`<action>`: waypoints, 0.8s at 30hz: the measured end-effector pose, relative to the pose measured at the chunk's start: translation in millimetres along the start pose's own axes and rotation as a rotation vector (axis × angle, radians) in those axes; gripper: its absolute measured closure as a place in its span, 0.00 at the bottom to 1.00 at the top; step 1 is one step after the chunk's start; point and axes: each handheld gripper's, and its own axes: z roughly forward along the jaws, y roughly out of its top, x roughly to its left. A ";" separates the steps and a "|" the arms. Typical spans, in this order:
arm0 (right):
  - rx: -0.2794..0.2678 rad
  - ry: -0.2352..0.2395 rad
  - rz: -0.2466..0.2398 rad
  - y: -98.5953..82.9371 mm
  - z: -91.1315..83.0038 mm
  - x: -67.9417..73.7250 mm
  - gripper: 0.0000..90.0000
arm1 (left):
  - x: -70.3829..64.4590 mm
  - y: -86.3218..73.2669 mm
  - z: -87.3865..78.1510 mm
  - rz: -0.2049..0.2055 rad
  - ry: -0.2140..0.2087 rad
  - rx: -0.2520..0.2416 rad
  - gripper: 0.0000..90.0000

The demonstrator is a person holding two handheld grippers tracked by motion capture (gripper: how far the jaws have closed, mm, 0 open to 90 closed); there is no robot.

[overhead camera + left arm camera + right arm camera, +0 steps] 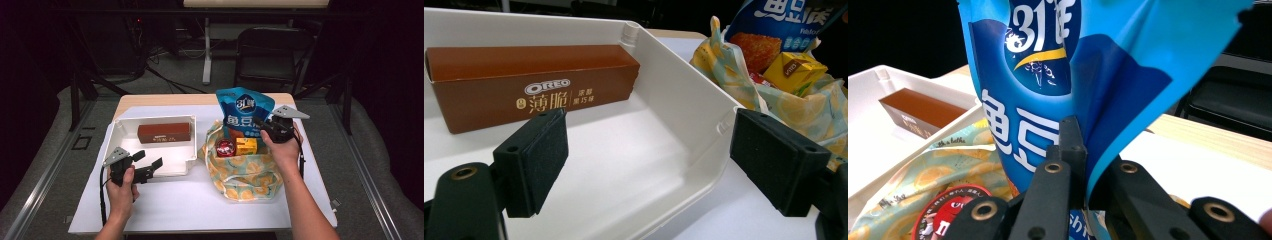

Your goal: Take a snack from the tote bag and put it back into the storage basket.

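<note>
Work in hand: snacks are being moved out of a cloth bag [245, 172] into a white tray [120, 131], as judged from how things lie.
Right gripper [264, 126]: its jaws are clamped on the side edge of a blue snack pack [243, 107]; in the right gripper view the pack's foil [1048, 90] is seen pinched between the black jaws.
Snack pack: held upright, its lower end at the bag's mouth, not yet clear of the bag and not over the tray.
Left gripper [149, 167]: jaws are held wide apart with nothing between them, at the tray's near right corner; in the left gripper view the pads [536, 160] straddle the tray's wall.
Done so far: one brown Oreo box [531, 85] is laid lengthwise in the tray's far half.
Left to do: the pack is to be lifted out and carried left to the tray; a red tin [225, 148] and a yellow carton [246, 146] are left in the bag.
Progress: judged early, one item of four placed.
</note>
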 end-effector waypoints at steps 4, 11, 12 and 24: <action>-0.009 -0.010 0.000 5.5 -4.6 2.2 1.00 | 0.9 1.4 -0.3 0.001 0.003 -0.001 0.18; -0.034 -0.025 0.011 16.1 -11.1 4.5 1.00 | 0.4 2.2 2.1 0.002 0.001 -0.001 0.18; -0.034 -0.022 0.011 17.8 -12.0 4.3 1.00 | -0.2 2.4 2.5 0.002 -0.001 -0.003 0.18; -0.079 -0.008 0.020 38.9 -16.2 18.2 1.00 | -3.4 7.7 1.1 0.009 -0.026 -0.028 0.18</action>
